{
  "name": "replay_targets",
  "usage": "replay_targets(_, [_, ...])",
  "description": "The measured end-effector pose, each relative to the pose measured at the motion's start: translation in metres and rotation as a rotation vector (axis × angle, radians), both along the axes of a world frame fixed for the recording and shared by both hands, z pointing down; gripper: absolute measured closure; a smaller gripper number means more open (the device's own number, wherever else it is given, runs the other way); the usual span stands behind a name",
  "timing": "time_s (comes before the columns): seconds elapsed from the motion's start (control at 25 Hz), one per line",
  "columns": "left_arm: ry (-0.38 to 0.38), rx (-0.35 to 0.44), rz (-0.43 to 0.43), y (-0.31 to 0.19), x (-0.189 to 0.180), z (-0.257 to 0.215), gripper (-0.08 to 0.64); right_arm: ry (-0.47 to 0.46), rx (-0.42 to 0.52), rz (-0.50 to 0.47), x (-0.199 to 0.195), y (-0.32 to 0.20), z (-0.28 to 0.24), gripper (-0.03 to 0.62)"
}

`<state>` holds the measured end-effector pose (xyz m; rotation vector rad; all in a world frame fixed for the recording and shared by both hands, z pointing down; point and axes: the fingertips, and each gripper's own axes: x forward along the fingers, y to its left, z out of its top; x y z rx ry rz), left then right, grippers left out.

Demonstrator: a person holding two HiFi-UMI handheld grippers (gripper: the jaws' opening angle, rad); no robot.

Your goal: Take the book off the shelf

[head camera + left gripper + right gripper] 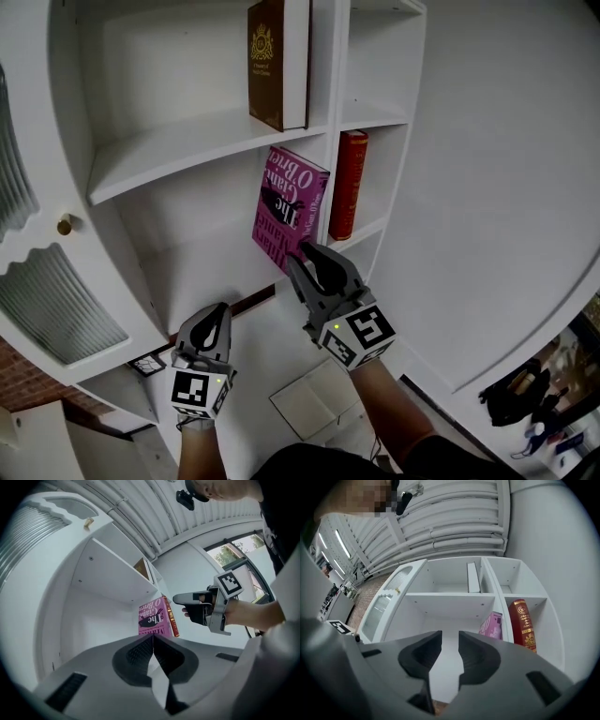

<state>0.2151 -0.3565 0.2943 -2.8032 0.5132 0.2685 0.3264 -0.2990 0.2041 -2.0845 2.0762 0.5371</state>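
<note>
A magenta book [291, 211] [154, 618] [491, 625] stands tilted on the middle shelf, leaning against the upright divider. In the head view my right gripper [307, 253] is just below its lower corner. In the right gripper view its jaws [450, 637] stand a little open with nothing between them, and the book lies off to their right. My left gripper [217, 309] is lower and to the left, in front of the shelf, with its jaws [153, 638] shut and empty. The left gripper view also shows the right gripper [180, 599] to the right of the book.
A red book [348, 183] [522, 623] stands in the narrow compartment to the right. A brown book [272, 61] stands on the shelf above. At the left is a ribbed glass door with a brass knob [64, 225]. An open white booklet [314, 403] lies on the floor below.
</note>
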Motion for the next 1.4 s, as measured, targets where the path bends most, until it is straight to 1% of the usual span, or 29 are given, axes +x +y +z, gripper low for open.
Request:
replay_targets(0.12, [0.013,-0.017,-0.021,-0.009,0.008,-0.013,0.550,0.004,0.031,-0.008,0.008,-0.008,-0.023,0.466])
replay_targets(0.24, [0.030,-0.022,-0.023,-0.015,0.017,-0.024,0.551,0.010,0.061,-0.002,0.015,-0.013,-0.049,0.427])
replay_targets(0.36, [0.030,-0.008,-0.030,-0.017,0.025,-0.033,0.551,0.011,0.097,0.001,0.022,-0.016,-0.073,0.414])
replay_targets(0.56, [0.035,-0.028,-0.044,-0.021,0.035,-0.045,0.551,0.028,0.108,0.009,0.030,-0.028,-0.105,0.375])
replay_targets(0.68, [0.036,-0.021,-0.054,-0.024,0.035,-0.052,0.551,0.035,0.127,0.016,0.035,-0.034,-0.124,0.353])
replay_targets(0.8, [0.039,-0.014,-0.063,-0.026,0.034,-0.058,0.551,0.034,0.149,0.033,0.044,-0.040,-0.143,0.337])
replay_targets(0.96, [0.049,-0.007,-0.079,-0.030,0.032,-0.066,0.551,0.021,0.158,0.033,0.051,-0.051,-0.163,0.327])
replay_targets(1.24, [0.033,0.000,-0.076,-0.034,0.037,-0.068,0.551,0.014,0.146,0.066,0.057,-0.074,-0.184,0.311])
replay_targets(1.4, [0.034,-0.003,-0.077,-0.038,0.036,-0.067,0.551,0.015,0.137,0.106,0.060,-0.082,-0.193,0.308])
